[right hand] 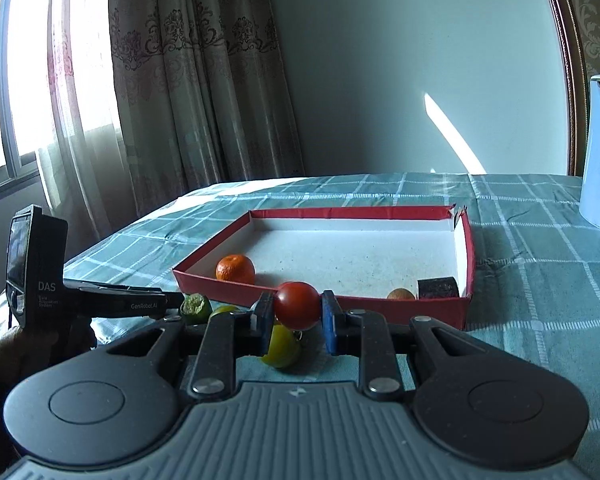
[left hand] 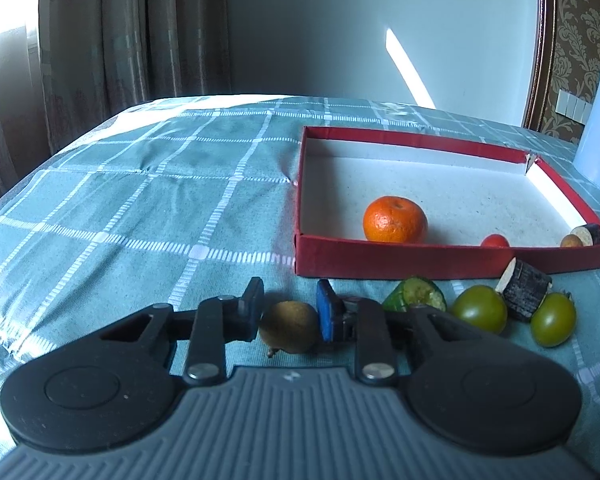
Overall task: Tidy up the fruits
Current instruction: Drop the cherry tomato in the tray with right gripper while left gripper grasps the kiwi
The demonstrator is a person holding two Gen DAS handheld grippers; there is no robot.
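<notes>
The right tool is clamped on a red tomato; lift it clear of the red box's wall before releasing. The left tool closely straddles a kiwi, contact unclear.

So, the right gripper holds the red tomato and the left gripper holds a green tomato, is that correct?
Not fully. The right gripper does hold the red tomato, but the left gripper holds a small brown fruit, not a green tomato. The left wrist view shows both green tomatoes lying on the cloth beside it.
</notes>
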